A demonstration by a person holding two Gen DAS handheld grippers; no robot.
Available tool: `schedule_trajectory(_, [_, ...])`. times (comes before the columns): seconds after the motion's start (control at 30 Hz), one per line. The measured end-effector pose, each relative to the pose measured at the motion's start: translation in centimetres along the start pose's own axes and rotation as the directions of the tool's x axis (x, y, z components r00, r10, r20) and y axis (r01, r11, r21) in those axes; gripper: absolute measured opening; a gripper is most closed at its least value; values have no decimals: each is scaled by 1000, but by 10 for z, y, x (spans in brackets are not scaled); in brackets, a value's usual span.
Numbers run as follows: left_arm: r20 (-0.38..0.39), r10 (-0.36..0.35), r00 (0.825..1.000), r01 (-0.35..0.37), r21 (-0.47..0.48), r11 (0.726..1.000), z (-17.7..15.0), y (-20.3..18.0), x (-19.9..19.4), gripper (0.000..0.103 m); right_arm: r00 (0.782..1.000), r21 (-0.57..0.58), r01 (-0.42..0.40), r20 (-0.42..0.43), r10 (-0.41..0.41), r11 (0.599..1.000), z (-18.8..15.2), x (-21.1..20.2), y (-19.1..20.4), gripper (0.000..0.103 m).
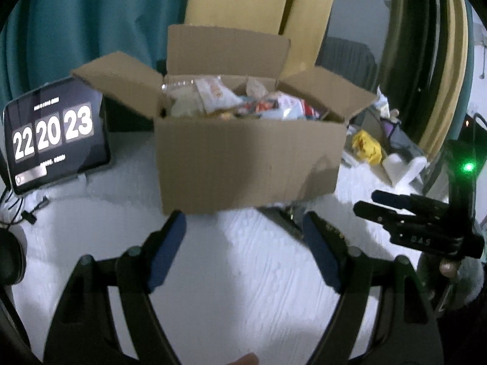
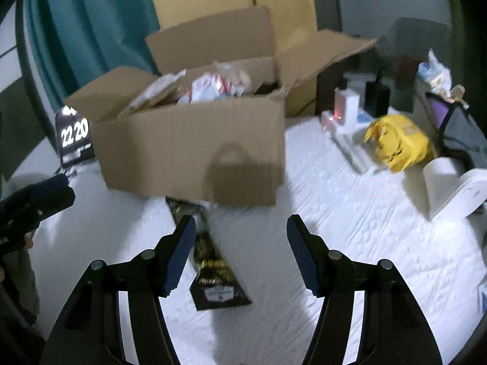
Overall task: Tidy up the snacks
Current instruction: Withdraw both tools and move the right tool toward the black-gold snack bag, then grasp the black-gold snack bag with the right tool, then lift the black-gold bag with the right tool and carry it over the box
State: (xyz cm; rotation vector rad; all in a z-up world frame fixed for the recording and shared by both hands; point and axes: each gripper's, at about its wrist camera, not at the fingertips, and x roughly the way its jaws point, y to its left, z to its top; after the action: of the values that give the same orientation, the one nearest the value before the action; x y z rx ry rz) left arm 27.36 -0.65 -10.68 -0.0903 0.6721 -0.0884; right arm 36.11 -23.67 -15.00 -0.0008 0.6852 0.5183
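Dim, motion-blurred fisheye views, dark vignetted corners.

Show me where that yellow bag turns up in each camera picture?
Left wrist view: the yellow bag lies at the right, past the cardboard box.
Right wrist view: the yellow bag lies at the upper right, on the white table.
Shared landmark: the cardboard box, left of it in both.

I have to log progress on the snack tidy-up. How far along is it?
Done: the cardboard box stands open, already heaped with snack packets. In hand: nothing; the left hand-held gripper and right hand-held gripper are both open and empty. Left: a black snack packet lies on the white surface, partly under the box's front edge, and a yellow packet sits to the right.
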Motion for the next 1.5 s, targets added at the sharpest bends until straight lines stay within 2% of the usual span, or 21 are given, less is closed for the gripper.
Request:
schedule_trajectory(0.2, [-35,3,999,-4,-12,1000,-16,2,5,80,997,35,-48,-63,50,998,-9,18,5,66])
schedule_trajectory(0.33, [-52,1,999,-2,-25,1000,-23,5,7,80,994,5,-68,-85,68,998,-10,29,21,66])
schedule_trajectory(0.57, [-54,0,999,-2,-47,999,-27,13,5,80,984,-1,-46,-170,46,999,-17,56,35,65])
schedule_trajectory(0.6, [-55,-1,999,-1,-50,999,-27,15,5,80,983,-4,-40,-180,39,999,-19,59,36,61])
schedule_trajectory(0.63, [-54,-3,999,0,-53,999,-28,18,5,80,982,-8,-33,-186,31,999,-21,60,37,45])
schedule_trajectory(0.67, [-52,-3,999,0,-54,999,-28,19,4,80,982,-18,-26,-187,22,1000,-23,61,39,39])
schedule_trajectory(0.77, [-43,-4,999,2,-60,998,-28,22,1,80,981,-31,-46,-188,39,998,-25,56,45,35])
schedule_trajectory(1.1, [-2,-8,1000,8,-74,997,-29,27,-19,80,989,-110,-71,-138,55,991,-29,18,75,33])
schedule_trajectory(1.5, [71,2,997,3,-78,997,-16,28,-44,80,998,-139,-52,-30,48,989,-1,-27,89,33])
